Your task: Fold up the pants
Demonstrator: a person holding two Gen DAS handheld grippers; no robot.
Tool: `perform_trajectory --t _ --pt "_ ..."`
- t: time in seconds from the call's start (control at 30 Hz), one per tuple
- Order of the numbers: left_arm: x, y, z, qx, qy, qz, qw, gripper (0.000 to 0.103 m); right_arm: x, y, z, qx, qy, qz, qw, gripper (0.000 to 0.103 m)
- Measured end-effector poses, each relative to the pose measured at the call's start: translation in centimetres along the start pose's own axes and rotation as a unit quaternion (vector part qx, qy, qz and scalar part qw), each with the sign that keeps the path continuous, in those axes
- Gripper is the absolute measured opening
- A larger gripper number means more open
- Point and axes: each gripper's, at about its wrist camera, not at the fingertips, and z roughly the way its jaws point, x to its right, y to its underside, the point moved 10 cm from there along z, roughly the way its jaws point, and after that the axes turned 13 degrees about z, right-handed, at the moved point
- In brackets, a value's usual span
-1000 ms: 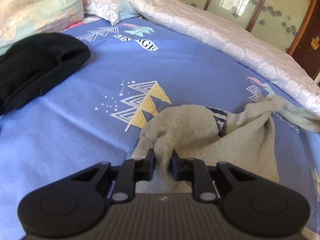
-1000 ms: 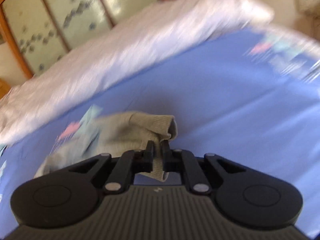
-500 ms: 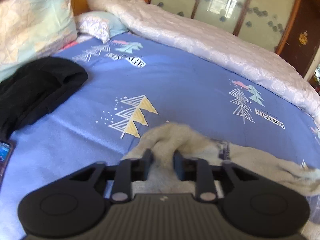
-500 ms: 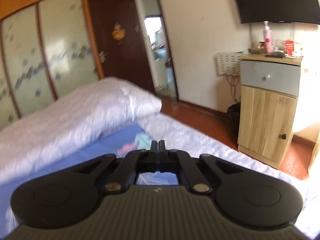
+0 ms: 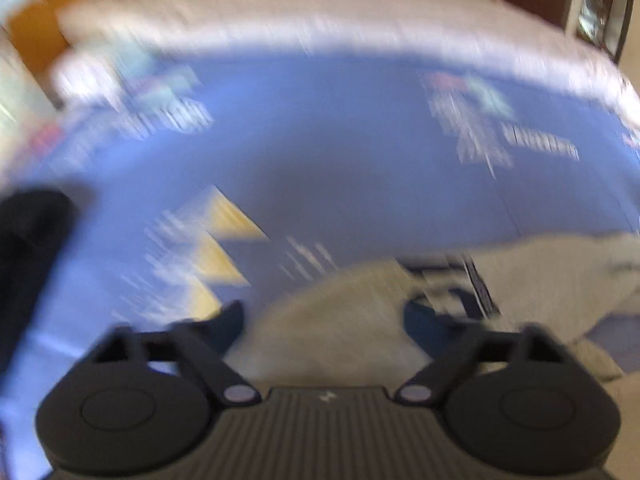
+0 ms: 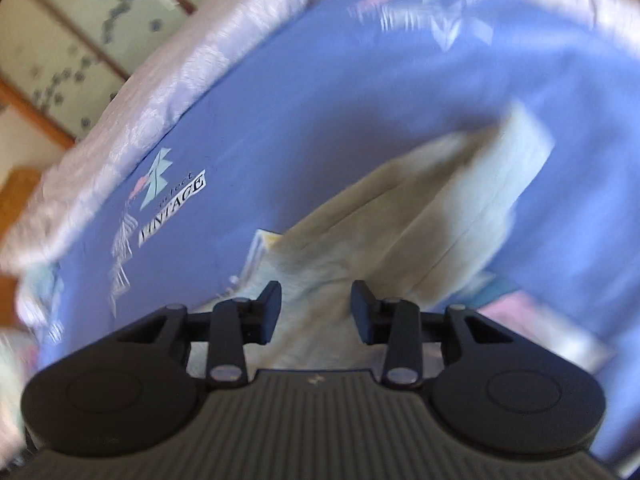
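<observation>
Both the left gripper [image 5: 320, 316] and right gripper [image 6: 316, 306] gape, unclamped, over grey pants [image 6: 420, 216] on the blue sheet [image 6: 320, 92] (views blurred); risk: hasty regrasp bunches cloth

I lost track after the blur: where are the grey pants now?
The grey pants lie on the blue bedsheet, running ahead between the open right gripper fingers; the open left gripper straddles another part.
</observation>
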Motion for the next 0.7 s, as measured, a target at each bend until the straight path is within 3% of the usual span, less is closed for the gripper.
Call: perform_trajectory --t 0.03,0.1,0.13,0.17,0.23,0.3,0.37,0.47,0.5,0.53,0.57,0.6,0.63,0.7 --pt "0.5 0.3 1.1 -0.016 -0.011 0.006 0.9998 0.038 -0.4 0.0 0.9 -0.006 -0.004 0.019 1.000 0.042" --pt "0.9 -0.1 1.1 -0.003 -0.030 0.020 0.9993 0.021 -1.1 0.1 2.7 -0.027 -0.018 0.056 0.998 0.042" --pt "0.9 -0.6 0.6 0.006 -0.024 0.009 0.9997 0.006 -1.8 0.1 3.2 -0.031 -0.024 0.059 0.997 0.025" --pt "0.6 -1.3 0.0 0.017 -0.020 -0.008 0.9996 0.006 -2.7 0.0 3.2 -0.032 -0.023 0.043 0.998 0.004" --pt "-0.6 -3.5 -1.8 0.063 -0.033 -0.039 0.9967 0.004 -4.8 -1.3 2.5 0.014 -0.018 0.001 1.000 0.002" --pt "-1.6 -5.5 -2.8 0.102 -0.049 -0.071 0.9911 0.004 -7.3 -3.3 1.7 0.062 -0.051 -0.007 0.997 0.002" --pt "-2.4 -7.0 -1.8 0.099 -0.065 -0.097 0.9882 0.005 -8.8 -4.7 1.8 0.087 -0.050 -0.004 0.995 0.002" --pt "-1.4 -7.0 0.6 0.063 -0.061 -0.090 0.9921 0.015 -10.2 -3.5 2.4 0.041 -0.074 -0.001 0.996 0.007" --pt "-1.1 -6.7 0.8 0.057 -0.058 -0.087 0.9929 0.023 -10.7 -2.4 2.3 0.022 -0.081 -0.014 0.996 0.007" --pt "-1.0 -6.2 0.9 0.054 -0.054 -0.088 0.9931 0.048 -11.0 -1.0 2.0 0.006 -0.085 -0.035 0.996 0.010" --pt "-0.9 -5.4 0.4 0.055 -0.053 -0.093 0.9927 0.060 -11.1 0.4 1.6 -0.011 -0.089 -0.054 0.994 0.018" --pt "-0.9 -4.6 -0.3 0.061 -0.053 -0.097 0.9920 0.058 -11.2 1.8 1.3 -0.031 -0.096 -0.068 0.993 0.024" --pt "-0.9 -3.9 -1.3 0.066 -0.053 -0.097 0.9917 0.058 -11.0 3.3 1.1 -0.052 -0.099 -0.077 0.991 0.038" --pt "-1.0 -2.8 -3.0 0.080 -0.057 -0.098 0.9903 0.057 -10.5 5.2 1.2 -0.077 -0.098 -0.077 0.989 0.042"
